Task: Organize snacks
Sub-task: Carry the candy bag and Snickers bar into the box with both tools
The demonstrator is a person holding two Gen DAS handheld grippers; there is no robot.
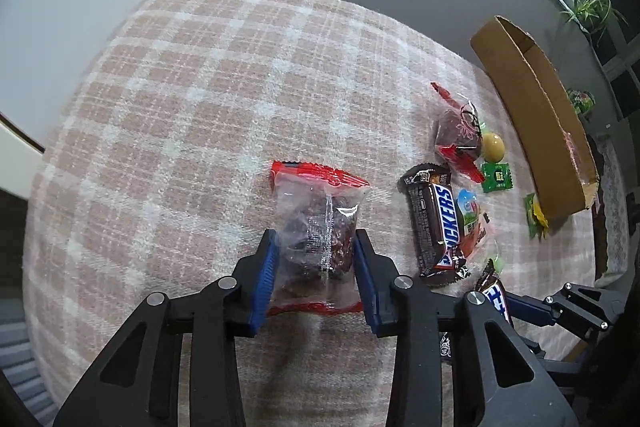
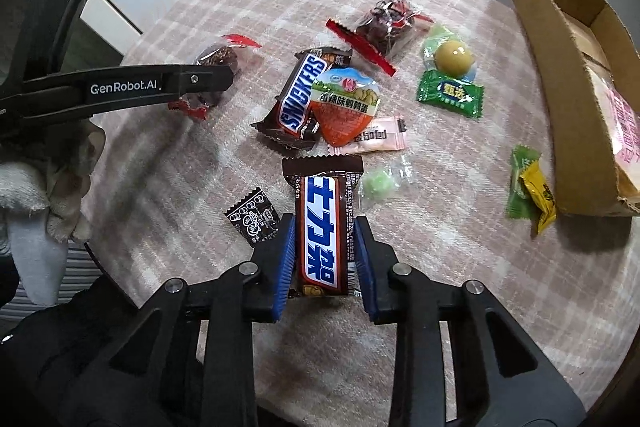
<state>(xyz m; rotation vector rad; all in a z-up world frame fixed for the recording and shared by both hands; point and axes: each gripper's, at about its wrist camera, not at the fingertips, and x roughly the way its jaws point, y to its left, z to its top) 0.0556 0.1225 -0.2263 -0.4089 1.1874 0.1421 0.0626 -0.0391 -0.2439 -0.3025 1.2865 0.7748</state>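
1. The left hand-held gripper (image 1: 314, 247) has its blue pads against both sides of a clear pouch (image 1: 316, 227) with red crimped ends, which lies on the checked counter (image 1: 180, 107) to the left of the pile. It looks like a grip, not merely a straddle.
2. The pouch should be light and soft. The film looks slippery and crinkles easily, and the dark lump inside gives the pads something to bear on. Hold it across that lump, not by the thin red seals.
3. The right hand-held gripper (image 2: 325, 247) is narrowed on the lower half of a brown bar (image 2: 322, 227), pads touching its long edges. The bar lies on the counter just below the heap of other snacks.
4. The bar is likely light but fairly stiff, so a mid-length grip across its width should carry it level. Its glossy wrapper could slide if the squeeze is weak.
5. The cardboard box (image 2: 560, 75) stands at the right edge, well apart from both, and is probably where they go.
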